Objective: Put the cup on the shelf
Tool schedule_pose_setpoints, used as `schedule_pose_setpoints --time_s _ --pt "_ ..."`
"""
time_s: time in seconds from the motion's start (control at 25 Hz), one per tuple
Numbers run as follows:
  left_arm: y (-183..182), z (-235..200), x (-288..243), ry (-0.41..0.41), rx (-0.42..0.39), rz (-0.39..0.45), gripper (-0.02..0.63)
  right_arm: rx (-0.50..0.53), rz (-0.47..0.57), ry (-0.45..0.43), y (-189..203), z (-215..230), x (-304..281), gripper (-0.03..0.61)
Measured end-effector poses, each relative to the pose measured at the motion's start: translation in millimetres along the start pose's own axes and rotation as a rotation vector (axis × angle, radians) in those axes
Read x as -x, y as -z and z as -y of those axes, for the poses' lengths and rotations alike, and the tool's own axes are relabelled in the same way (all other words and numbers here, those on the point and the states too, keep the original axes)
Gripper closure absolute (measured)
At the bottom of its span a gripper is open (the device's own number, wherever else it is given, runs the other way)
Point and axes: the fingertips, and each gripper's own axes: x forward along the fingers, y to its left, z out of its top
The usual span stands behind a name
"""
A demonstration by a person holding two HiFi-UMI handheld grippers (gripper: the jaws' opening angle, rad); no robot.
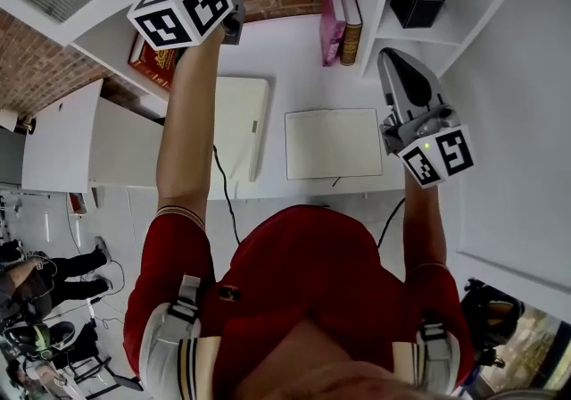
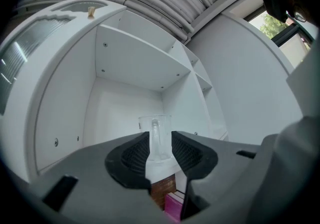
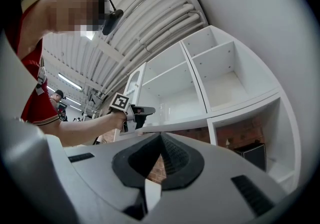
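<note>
Left gripper view: L gripper jaws apart round cup, nr shelf front edge; R gripper jaws together.

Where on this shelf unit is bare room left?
Bare: the compartment either side of the cup, and the two empty compartments right of it. Crowded: the lower cubby holding the black box, and the books beside it.

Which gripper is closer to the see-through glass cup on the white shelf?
Left. The left gripper has open jaws either side of the clear glass cup on the white shelf; the right gripper hangs lower and apart, shut.
</note>
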Motion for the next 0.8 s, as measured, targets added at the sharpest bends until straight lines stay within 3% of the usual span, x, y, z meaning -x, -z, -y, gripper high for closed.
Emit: schedule_pose_setpoints --time_s 0.28,0.52,0.8 --pt "9 13 52 0.020 -0.007 0.046 0.495 0.001 -0.006 -0.013 0 -19 -5 0.581" --pt "36 51 106 0.122 0.036 0.061 0.495 -0.014 -0.007 -0.024 3 -41 -11 0.581" --pt "69 96 163 0.223 0.028 0.055 0.510 0.005 -0.022 -0.022 15 -72 -10 0.581"
